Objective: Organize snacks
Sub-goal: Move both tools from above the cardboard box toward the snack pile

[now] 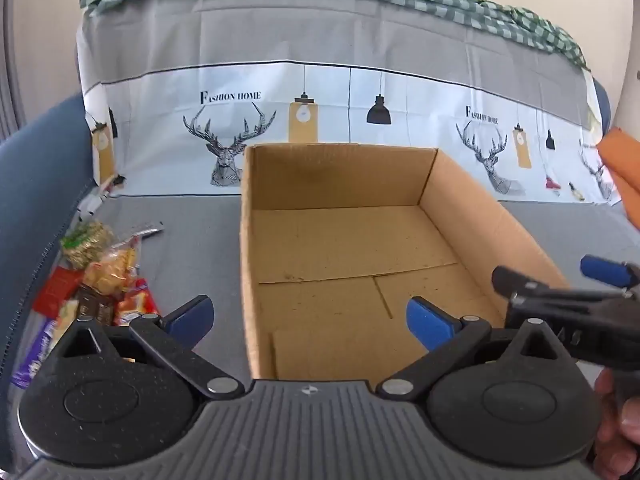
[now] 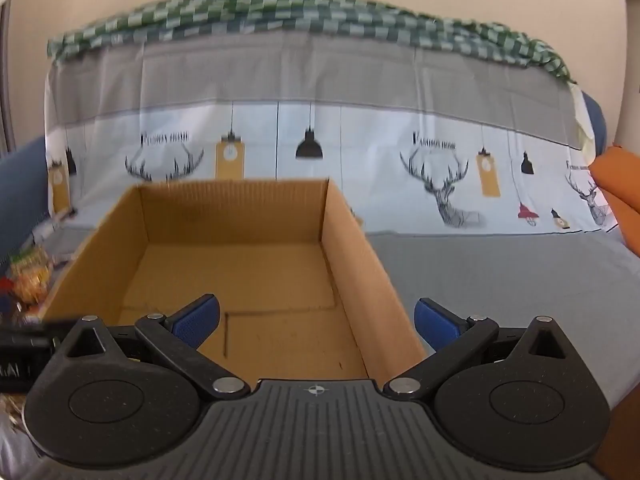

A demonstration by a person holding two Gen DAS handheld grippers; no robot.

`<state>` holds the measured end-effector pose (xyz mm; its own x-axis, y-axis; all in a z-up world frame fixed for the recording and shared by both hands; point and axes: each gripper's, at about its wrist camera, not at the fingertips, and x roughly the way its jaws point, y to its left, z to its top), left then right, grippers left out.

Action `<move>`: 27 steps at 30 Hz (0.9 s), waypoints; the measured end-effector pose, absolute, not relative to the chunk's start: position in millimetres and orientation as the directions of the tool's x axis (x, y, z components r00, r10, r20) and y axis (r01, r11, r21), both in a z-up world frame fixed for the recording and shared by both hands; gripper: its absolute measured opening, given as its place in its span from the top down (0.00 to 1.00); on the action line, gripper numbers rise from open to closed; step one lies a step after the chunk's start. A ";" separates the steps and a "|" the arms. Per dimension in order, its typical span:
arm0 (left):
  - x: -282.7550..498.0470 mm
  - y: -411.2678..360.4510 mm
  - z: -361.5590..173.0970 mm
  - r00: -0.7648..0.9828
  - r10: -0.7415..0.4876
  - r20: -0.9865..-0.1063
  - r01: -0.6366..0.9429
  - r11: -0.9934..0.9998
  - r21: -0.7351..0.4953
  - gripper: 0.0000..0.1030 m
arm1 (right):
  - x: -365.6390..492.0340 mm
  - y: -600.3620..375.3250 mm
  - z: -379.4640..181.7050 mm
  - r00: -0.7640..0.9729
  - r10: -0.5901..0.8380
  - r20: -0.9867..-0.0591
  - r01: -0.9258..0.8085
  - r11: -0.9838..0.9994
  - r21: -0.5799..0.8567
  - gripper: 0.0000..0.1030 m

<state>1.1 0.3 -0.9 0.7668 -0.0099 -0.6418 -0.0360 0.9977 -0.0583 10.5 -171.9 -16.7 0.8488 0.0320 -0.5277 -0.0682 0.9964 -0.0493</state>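
Snacks (image 1: 92, 280) lie heaped on the grey cloth (image 1: 192, 240) left of the box (image 1: 352, 240), apart from it. Both grippers hang spread wide with nothing between their blue pads: left gripper (image 1: 310, 320) over the box's near left wall, right gripper (image 2: 316, 320) over its near right wall.

sitting on the covered sofa seat (image 1: 192, 216): an open cardboard box (image 1: 472, 208), centred at about 12 o'clock in the left wrist view. lying at 9 o'clock of the box, well apart from it: a heap of snack packets (image 1: 100, 276). hanging behind both, at 12 o'clock: the printed cloth (image 1: 340, 92) over the backrest. resting at 3 o'clock: a cushion (image 1: 624, 168).
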 end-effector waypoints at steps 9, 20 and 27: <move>4.3 -2.0 -5.7 0.769 -0.028 -0.639 -0.039 0.995 -0.091 0.00 | 15.9 -165.6 -18.9 0.832 0.025 -0.554 -0.073 0.995 -0.064 0.01; 3.9 -3.6 -2.9 0.770 -0.023 -0.638 -0.019 0.998 -0.058 0.00 | 17.0 -161.1 -21.2 0.814 0.041 -0.580 -0.091 0.994 -0.057 0.01; 3.2 -3.0 -2.8 0.777 -0.046 -0.627 0.013 0.998 -0.056 0.00 | 16.0 -160.1 -21.4 0.815 0.047 -0.577 -0.098 0.994 -0.057 0.01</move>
<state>3.2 -3.0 -2.8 0.7773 -0.0458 -0.6275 0.0133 0.9983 -0.0564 16.0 -160.1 -21.4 0.8154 0.0470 -0.5770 -0.0977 0.9936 -0.0571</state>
